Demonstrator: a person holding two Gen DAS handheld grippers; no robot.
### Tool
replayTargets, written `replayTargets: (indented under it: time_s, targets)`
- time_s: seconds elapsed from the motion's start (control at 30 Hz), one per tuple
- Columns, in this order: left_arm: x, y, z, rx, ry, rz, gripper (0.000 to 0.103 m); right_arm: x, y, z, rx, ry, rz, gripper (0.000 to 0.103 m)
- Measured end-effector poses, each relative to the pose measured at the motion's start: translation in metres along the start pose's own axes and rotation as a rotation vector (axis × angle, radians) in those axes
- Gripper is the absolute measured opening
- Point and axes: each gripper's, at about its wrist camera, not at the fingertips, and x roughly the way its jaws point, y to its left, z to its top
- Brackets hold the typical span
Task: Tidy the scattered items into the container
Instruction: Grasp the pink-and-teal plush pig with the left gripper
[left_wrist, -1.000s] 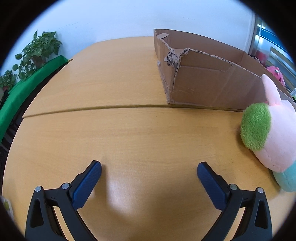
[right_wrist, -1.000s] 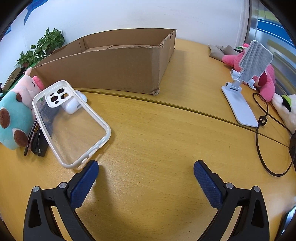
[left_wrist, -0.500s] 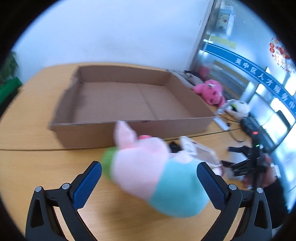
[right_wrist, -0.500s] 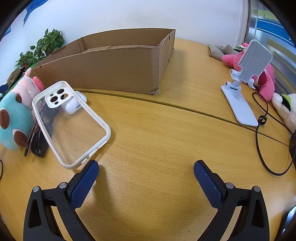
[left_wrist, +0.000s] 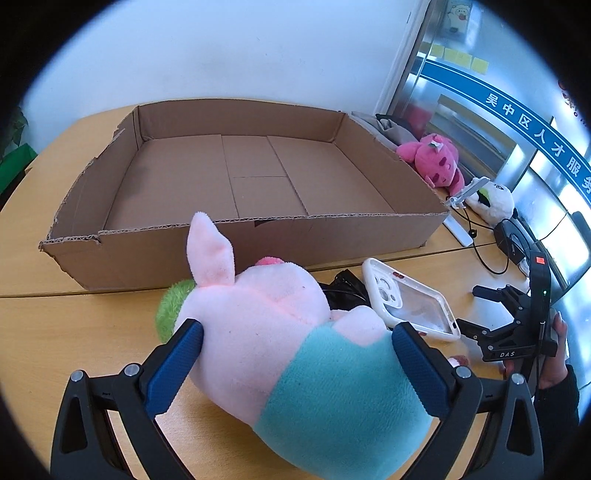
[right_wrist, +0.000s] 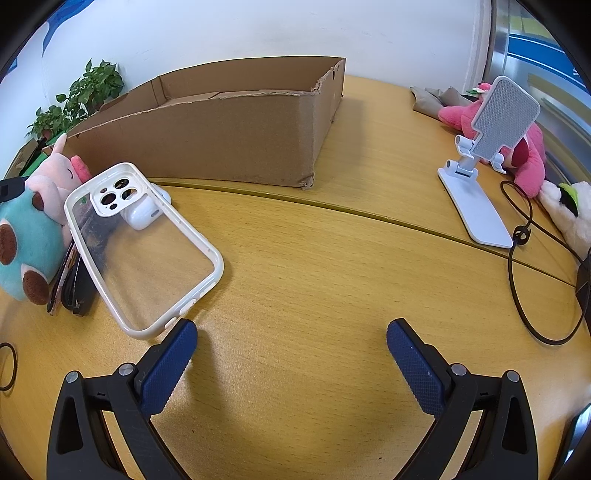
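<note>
Left wrist: left gripper (left_wrist: 295, 358) jaws apart, straddling the plush toy (left_wrist: 288, 343); pad contact unclear. Toy lies on the table (left_wrist: 74, 332), cardboard box (left_wrist: 240, 177) at 12 o'clock. Right wrist: right gripper (right_wrist: 291, 350) jaws wide apart, holding nothing; phone case (right_wrist: 144, 243) at 10 o'clock, propped on an earbud case (right_wrist: 142, 216).

Three plush toys (left_wrist: 280, 332), one box (left_wrist: 236, 254), perhaps one case (right_wrist: 144, 243).
</note>
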Motion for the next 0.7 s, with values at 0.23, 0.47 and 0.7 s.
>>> replayTargets:
  time_s: [0.23,0.47,0.7]
  targets:
    - [0.001,0.009,-0.002,-0.03,-0.005,-0.022,0.103,-0.001,0.003,-0.001,0.023,0.001,-0.019,0.103]
    - [0.002,0.007,-0.005,-0.032,-0.022,-0.016,0.103,-0.019,0.009,-0.018,0.149,-0.007,-0.093,0.103]
    - [0.004,0.009,-0.006,-0.047,-0.032,-0.035,0.103,-0.08,0.09,0.005,-0.043,-0.181,0.037,0.103]
